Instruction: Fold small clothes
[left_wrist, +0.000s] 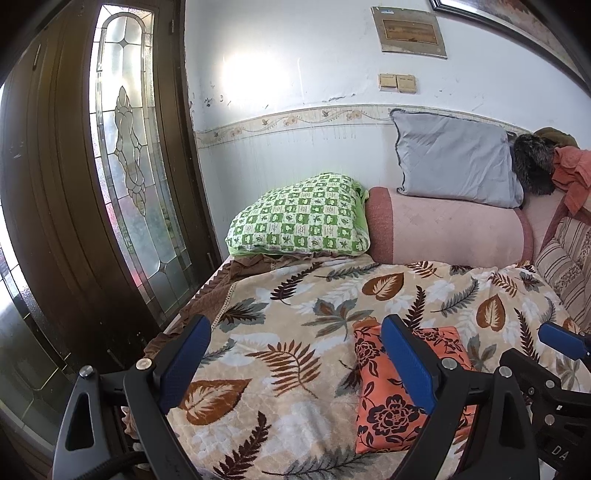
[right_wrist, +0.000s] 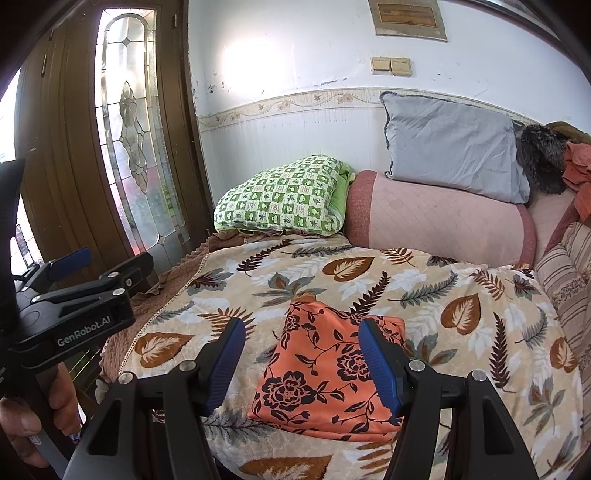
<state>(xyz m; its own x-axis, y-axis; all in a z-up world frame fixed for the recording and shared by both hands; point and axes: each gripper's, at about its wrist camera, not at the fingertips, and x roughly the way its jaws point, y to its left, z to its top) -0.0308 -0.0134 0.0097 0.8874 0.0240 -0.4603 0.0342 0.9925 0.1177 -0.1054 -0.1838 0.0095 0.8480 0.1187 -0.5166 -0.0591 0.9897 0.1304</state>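
Orange floral cloth (right_wrist: 325, 373), folded, lies flat on the leaf-print blanket (right_wrist: 461, 295) of the bed, apparently untouched, below and between the spread fingers of the right tool (right_wrist: 301, 365), with the left tool (left_wrist: 295, 362) likewise spread and empty.

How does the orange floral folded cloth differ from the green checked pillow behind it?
The orange black-flowered folded cloth lies flat and thin on the leaf-print blanket, near the camera; the green-and-white checked pillow is plump, larger and sits at the far end by the wall. Both are patterned fabric, untouched by either gripper.
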